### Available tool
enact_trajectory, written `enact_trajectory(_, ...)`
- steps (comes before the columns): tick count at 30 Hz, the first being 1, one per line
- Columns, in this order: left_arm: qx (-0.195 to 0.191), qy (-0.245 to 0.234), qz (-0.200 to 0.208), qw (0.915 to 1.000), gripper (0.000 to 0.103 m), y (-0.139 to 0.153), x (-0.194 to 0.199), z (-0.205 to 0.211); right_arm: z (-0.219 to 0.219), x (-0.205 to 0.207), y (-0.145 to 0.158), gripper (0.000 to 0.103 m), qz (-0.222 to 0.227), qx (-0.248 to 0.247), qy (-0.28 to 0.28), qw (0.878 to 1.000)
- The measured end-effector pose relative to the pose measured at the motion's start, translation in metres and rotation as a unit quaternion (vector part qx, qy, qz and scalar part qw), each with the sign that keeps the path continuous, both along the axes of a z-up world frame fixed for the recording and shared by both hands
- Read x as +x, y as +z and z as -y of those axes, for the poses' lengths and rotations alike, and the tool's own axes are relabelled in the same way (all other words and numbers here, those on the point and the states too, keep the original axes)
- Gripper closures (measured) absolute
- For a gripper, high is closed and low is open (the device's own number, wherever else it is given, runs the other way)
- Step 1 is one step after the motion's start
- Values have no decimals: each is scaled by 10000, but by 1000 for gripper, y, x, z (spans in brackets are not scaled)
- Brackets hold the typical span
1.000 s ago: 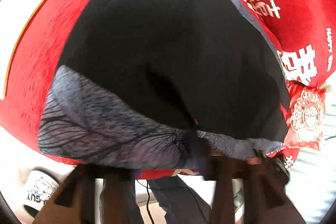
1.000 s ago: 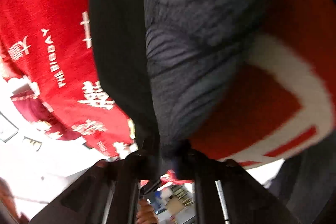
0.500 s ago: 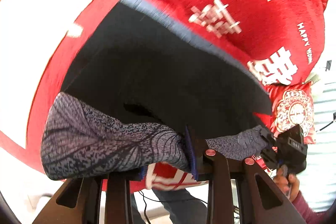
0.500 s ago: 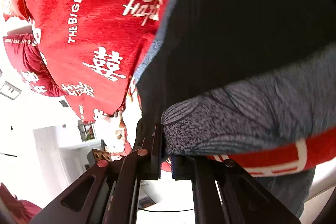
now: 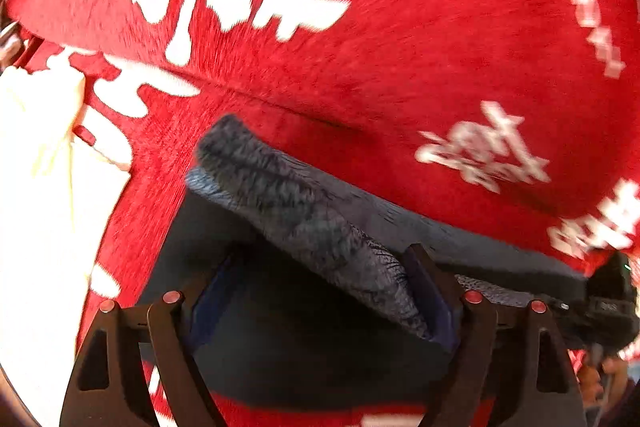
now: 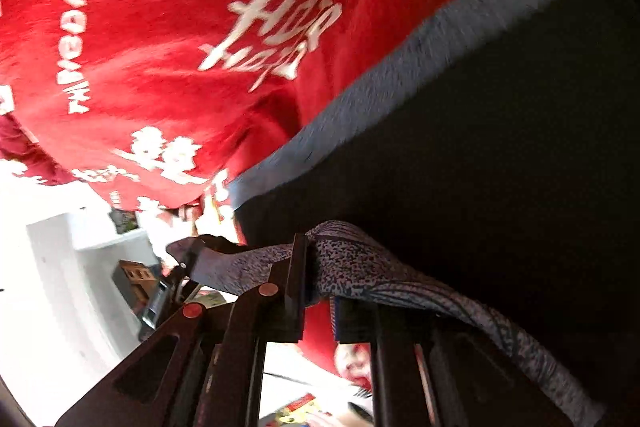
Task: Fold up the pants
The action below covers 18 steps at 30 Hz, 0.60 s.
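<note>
The left claw (image 5: 320,311) stands wide open, the grey waistband (image 5: 320,227) draped against one finger; the right claw (image 6: 320,291) pinches that waistband; the dark pants (image 6: 500,167) lie on the red cloth (image 5: 400,47).

Matt dark knit pants (image 5: 320,339) lie on plush red cloth (image 5: 400,67).

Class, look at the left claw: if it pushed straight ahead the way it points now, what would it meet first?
Probably the dark pants. The left claw is open, with the patterned grey waistband draped between its fingers. The red printed cloth lies beyond. Depth is hard to judge.
</note>
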State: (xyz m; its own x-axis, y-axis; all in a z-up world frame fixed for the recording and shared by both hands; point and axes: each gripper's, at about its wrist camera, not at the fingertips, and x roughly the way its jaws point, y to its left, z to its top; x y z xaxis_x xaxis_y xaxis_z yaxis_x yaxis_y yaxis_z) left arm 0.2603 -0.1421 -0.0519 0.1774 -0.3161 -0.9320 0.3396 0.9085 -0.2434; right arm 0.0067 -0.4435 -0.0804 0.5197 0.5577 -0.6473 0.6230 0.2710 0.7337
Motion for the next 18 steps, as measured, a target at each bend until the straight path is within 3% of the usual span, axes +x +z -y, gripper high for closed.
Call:
enact_trajectory(3, 556, 145, 40, 9983, 19, -34, 14, 16, 16, 23, -30, 90, -87, -141, -68, 9998)
enact_trajectory(7, 709, 213, 141, 9972, 19, -27, 14, 20, 24, 36, -47, 90, -234, -99, -68, 9997)
enact_trajectory(8, 649, 275, 157, 9974, 19, -18, 13, 15, 23, 37, -43, 88, -249, -120, -1, 9996)
enact_trajectory(9, 599, 325, 207, 9975, 19, -6, 10, 8, 21, 37, -38, 78, -216, -144, 85, 9996)
enact_trajectory(10, 589, 345, 254, 9973, 19, 2, 9, 4, 18, 38, -29, 58, -142, -191, 210, 9995)
enact_trajectory(12, 672, 362, 443, 9961, 19, 22, 3, -7, 11, 38, 1, 45, 162, -471, 464, 9977)
enact_trajectory(15, 783, 280, 476, 9954, 19, 32, -9, -16, -6, 34, 35, 45, 667, -648, 838, 9921)
enact_trajectory(18, 1112, 119, 245, 9934, 19, 10, -20, -8, -38, 43, 48, 45, 808, -948, 1438, 9817)
